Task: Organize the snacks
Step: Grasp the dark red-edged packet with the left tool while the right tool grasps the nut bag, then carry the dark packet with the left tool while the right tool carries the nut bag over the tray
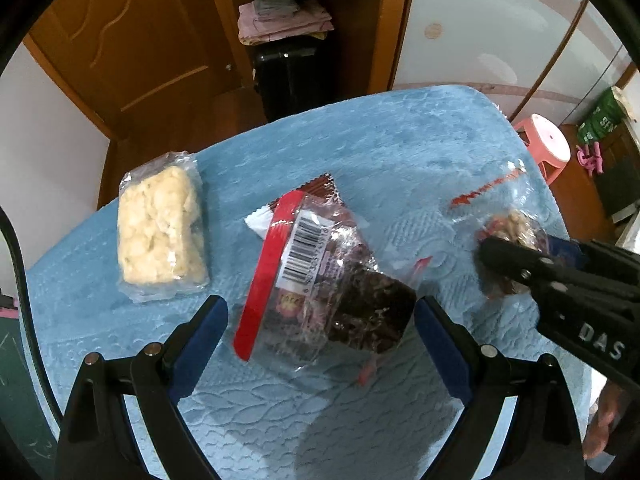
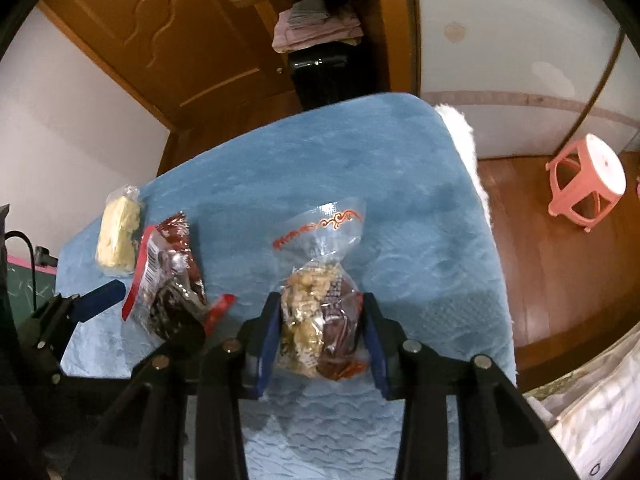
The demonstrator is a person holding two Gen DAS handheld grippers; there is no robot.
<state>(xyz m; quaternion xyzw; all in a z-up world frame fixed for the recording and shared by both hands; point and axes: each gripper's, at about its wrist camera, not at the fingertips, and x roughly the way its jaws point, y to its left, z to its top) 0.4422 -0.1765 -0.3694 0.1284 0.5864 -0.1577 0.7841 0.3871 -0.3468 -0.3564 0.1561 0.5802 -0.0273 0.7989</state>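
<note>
- Near the blue cloth's (image 2: 340,152) right edge, the right gripper (image 2: 322,336) is clamping the nut-snack bag (image 2: 320,312), pads pressing both sides.
- Mid-cloth, the left gripper (image 1: 322,320) is standing open, straddling the dark snack bag (image 1: 320,280) without contact.
- Pale snack pack (image 1: 160,228) is lying by the left edge.

Black claw (image 1: 320,336) arms, blue pads (image 1: 440,344), round silver screws, white "DAS" lettering.

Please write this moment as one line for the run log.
left gripper: open around dark snack bag | right gripper: shut on nut snack bag | pale snack pack: untouched
</note>
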